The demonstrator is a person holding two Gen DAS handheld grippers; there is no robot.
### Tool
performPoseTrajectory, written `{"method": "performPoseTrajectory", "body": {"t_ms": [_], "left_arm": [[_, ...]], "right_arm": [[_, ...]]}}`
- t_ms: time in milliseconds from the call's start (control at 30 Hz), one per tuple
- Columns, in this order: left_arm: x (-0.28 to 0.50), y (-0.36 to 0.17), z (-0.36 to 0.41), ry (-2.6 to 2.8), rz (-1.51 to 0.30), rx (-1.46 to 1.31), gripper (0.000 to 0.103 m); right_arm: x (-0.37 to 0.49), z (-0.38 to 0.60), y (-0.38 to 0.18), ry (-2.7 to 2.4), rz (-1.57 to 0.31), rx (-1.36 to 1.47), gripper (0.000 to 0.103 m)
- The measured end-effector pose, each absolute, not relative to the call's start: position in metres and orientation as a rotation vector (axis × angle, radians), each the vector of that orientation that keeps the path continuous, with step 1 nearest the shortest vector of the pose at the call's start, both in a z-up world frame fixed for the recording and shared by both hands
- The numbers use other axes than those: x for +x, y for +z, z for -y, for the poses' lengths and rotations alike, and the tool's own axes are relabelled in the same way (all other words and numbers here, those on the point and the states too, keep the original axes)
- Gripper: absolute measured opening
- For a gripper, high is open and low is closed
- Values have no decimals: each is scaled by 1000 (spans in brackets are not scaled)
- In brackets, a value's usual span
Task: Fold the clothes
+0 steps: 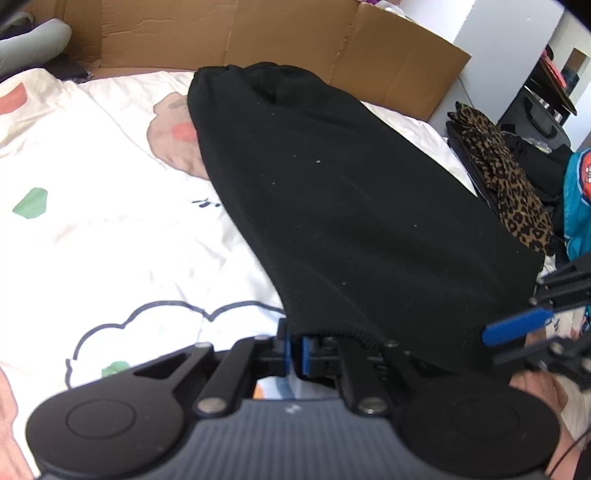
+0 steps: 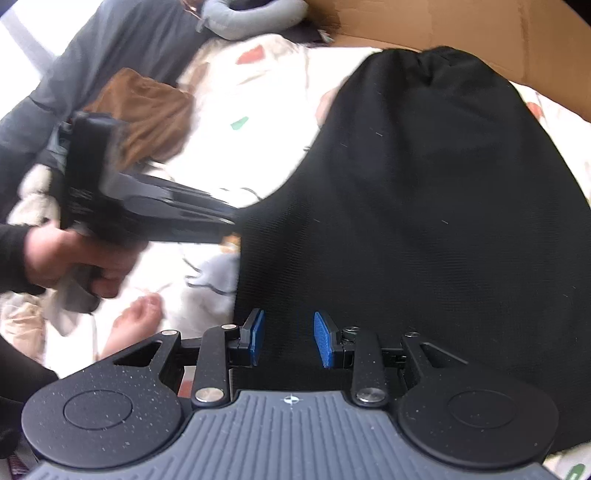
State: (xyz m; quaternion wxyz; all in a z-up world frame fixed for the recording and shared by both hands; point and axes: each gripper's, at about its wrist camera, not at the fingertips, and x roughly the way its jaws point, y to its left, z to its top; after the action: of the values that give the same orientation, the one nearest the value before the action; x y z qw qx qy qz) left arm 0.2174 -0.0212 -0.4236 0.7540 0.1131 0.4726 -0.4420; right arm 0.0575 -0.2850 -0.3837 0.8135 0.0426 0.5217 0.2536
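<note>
A black garment lies stretched out on a white printed bedsheet, its gathered end toward the cardboard. My left gripper is shut on the garment's near left edge, blue pads pinching the hem. It also shows from the side in the right wrist view, at the garment's left edge. My right gripper is open, its blue pads spread just over the garment's near edge, nothing between them. It also shows at the right in the left wrist view.
A cardboard sheet stands behind the bed. A leopard-print cloth and dark clothes lie at the right. A brown garment, a grey pillow and a bare foot are at the left.
</note>
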Motion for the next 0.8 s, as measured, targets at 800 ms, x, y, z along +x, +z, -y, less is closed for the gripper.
{"method": "performPoseTrajectory", "body": {"t_ms": [800], "left_arm": [[221,-408,-11,-1003,-1194,114,23]], "right_arm": [[48,365,-419,162,-1166,-59,31]]}}
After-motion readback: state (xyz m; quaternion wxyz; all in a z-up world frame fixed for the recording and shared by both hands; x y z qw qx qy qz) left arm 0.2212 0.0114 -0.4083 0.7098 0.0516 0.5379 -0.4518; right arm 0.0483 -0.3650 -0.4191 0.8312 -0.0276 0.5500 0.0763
